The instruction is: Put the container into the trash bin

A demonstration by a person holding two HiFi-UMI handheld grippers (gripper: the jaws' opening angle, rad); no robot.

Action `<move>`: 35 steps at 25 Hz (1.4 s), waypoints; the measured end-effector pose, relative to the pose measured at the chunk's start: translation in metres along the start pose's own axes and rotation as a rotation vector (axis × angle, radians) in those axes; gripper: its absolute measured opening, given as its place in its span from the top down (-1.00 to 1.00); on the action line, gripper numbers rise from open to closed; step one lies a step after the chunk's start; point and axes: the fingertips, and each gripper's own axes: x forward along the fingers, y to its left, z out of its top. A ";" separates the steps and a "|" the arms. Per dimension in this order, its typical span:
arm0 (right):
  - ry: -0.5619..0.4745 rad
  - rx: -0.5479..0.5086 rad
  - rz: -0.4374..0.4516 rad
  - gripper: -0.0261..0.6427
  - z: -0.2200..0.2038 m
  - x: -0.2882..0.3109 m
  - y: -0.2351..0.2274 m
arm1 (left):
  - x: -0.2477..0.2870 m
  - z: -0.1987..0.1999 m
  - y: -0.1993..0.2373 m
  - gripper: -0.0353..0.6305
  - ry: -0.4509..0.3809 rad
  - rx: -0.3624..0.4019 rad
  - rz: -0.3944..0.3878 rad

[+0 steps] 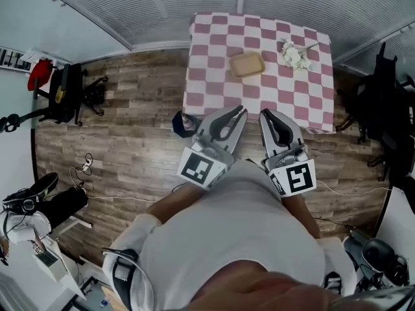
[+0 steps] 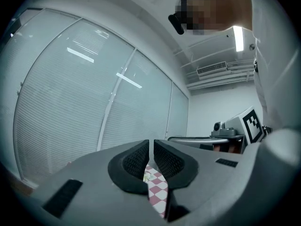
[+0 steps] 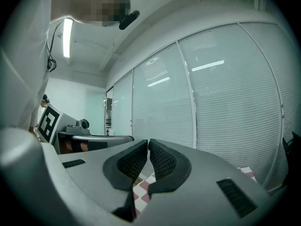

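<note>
Shut and empty: left gripper [image 1: 241, 109], right gripper [image 1: 264, 113], level, side by side, aimed 12 o'clock at table [image 1: 214, 76], probably lining up the pick. Container [image 1: 247, 63] on table at 12 o'clock, well apart, untouched. Flowers [image 1: 295, 55] at 1 o'clock.

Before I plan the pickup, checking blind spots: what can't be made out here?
- Container: head view, too small to tell whether anything is inside.
- Dark object at table corner: head view, partly covered by left gripper; possibly the bin.
- Table: both gripper views, shut jaws hide all but a sliver.
</note>
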 end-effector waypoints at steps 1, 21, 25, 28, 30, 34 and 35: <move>0.001 0.001 -0.003 0.80 0.000 0.011 -0.003 | 0.005 0.001 0.010 0.72 0.001 -0.007 0.001; 0.031 0.014 -0.047 0.80 -0.011 0.092 -0.076 | 0.081 -0.010 0.085 0.72 0.066 -0.026 -0.007; 0.038 0.001 -0.025 0.80 -0.012 0.096 -0.090 | 0.095 -0.014 0.088 0.72 0.073 -0.022 0.026; 0.045 -0.007 -0.010 0.80 -0.013 0.098 -0.100 | 0.101 -0.020 0.089 0.72 0.088 -0.022 0.057; 0.052 -0.004 -0.011 0.80 -0.016 0.102 -0.107 | 0.104 -0.027 0.094 0.72 0.105 -0.026 0.072; 0.094 -0.019 0.004 0.80 -0.034 0.110 -0.118 | 0.109 -0.044 0.107 0.72 0.132 -0.033 0.111; 0.101 -0.015 0.004 0.80 -0.038 0.114 -0.121 | 0.110 -0.049 0.112 0.72 0.141 -0.036 0.123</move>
